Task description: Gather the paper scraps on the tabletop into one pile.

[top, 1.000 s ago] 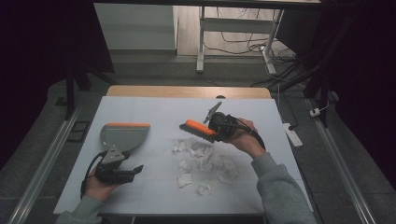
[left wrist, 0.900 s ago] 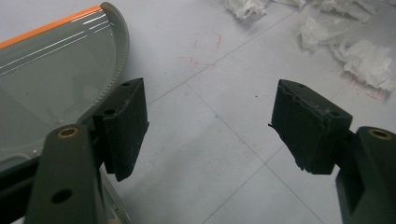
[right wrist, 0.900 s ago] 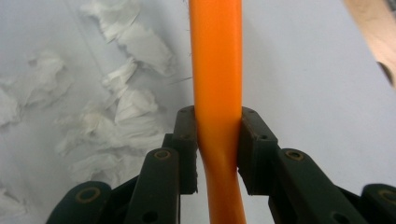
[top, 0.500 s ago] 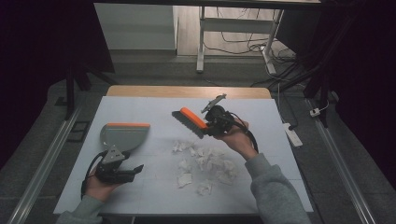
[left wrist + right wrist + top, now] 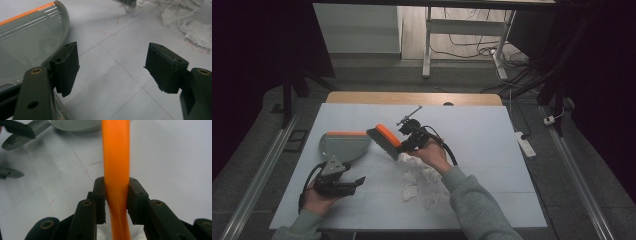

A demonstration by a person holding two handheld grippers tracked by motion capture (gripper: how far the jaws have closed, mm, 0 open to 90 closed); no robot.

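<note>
An orange brush with dark bristles (image 5: 382, 140) hangs above the white table, just right of a grey dustpan with an orange lip (image 5: 343, 144). My right gripper (image 5: 405, 142) is shut on its handle; in the right gripper view the orange handle (image 5: 116, 157) runs up between the closed jaws of the right gripper (image 5: 116, 195). Torn white paper scraps (image 5: 419, 181) lie below the brush. Near the front left, my left gripper (image 5: 358, 181) stands open beside the dustpan's handle. In the left gripper view, the left gripper (image 5: 112, 67) holds nothing, with the dustpan (image 5: 27, 37) at its left.
The white table (image 5: 492, 150) has a wooden strip along its far edge. More paper scraps (image 5: 192, 22) show at the upper right of the left gripper view. The dustpan's handle (image 5: 23, 132) shows at the top left of the right gripper view.
My right gripper has carried the brush leftwards, from over the scraps to just beside the dustpan. The left gripper has stayed where it was, open.
</note>
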